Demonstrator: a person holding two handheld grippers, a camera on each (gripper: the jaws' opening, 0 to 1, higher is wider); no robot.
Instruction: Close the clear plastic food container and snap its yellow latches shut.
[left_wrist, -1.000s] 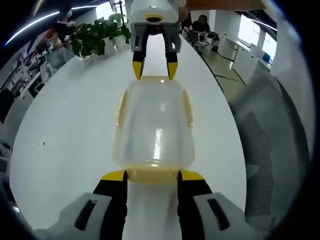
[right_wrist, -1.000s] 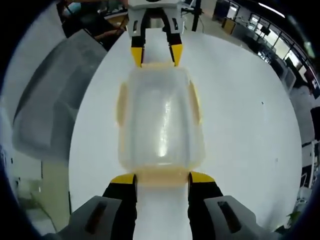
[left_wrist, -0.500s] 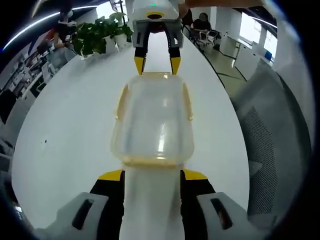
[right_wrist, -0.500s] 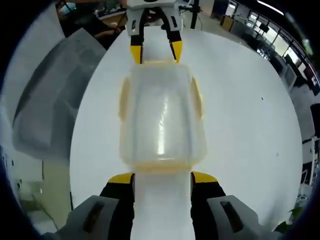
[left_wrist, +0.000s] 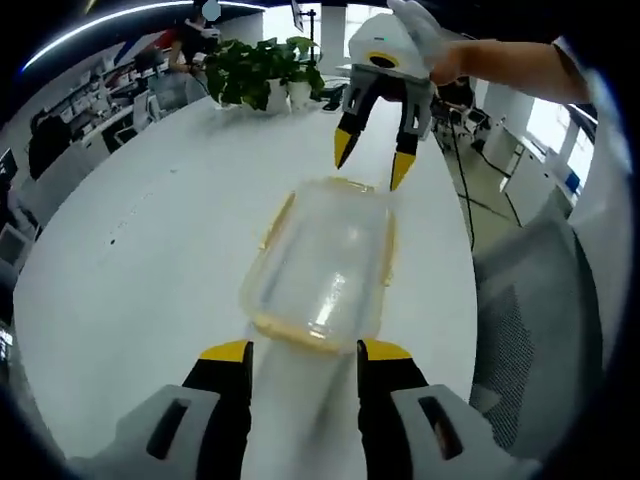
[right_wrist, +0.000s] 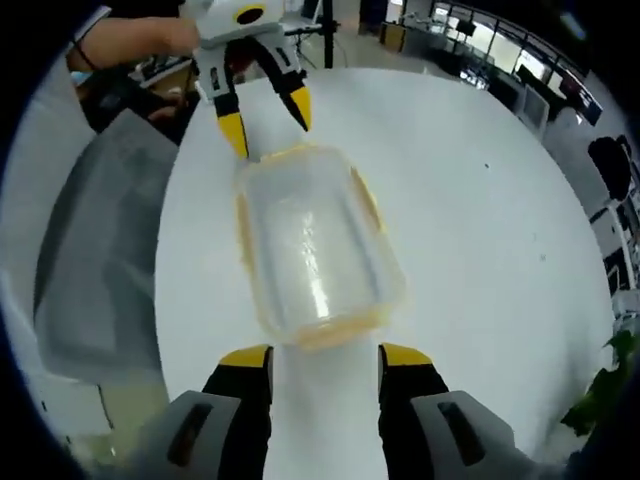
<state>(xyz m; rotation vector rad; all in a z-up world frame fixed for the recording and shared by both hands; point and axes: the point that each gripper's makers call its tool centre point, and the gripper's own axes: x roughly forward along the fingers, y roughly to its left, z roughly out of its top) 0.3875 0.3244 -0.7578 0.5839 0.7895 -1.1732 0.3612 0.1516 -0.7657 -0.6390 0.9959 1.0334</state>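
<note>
1. White table (left_wrist: 130, 270) is seen across the left gripper view, with an office room behind it. Green plants (left_wrist: 262, 72) in white pots are set at the table's far end.
2. In the left gripper view, the clear plastic food container (left_wrist: 320, 265) is seen lying on the table, just past the left gripper (left_wrist: 303, 352). Its lid is on.
3. The left gripper's two yellow-tipped jaws are held wide apart. Nothing is held between them. The near end of the container is seen just above the tips; touching cannot be told.
4. Yellow latches (left_wrist: 276, 218) are seen along the container's long sides.
5. At the container's far end, the right gripper (left_wrist: 371, 166) is held in a person's hand (left_wrist: 425, 38). Its jaws are spread apart, and its tips are seen just above the far edge of the container.
6. A grey mesh chair (left_wrist: 530, 330) is seen beside the table on the right of this view.
7. In the right gripper view, the same chair (right_wrist: 95, 260) is seen on the left side.
8. In that view the container (right_wrist: 312, 240) is seen lying at a slant on the white table (right_wrist: 480, 250), just past the right gripper (right_wrist: 325, 357). This gripper's jaws are wide apart with nothing between them.
9. The left gripper (right_wrist: 267, 130) is seen at the container's far end, spread open.
</note>
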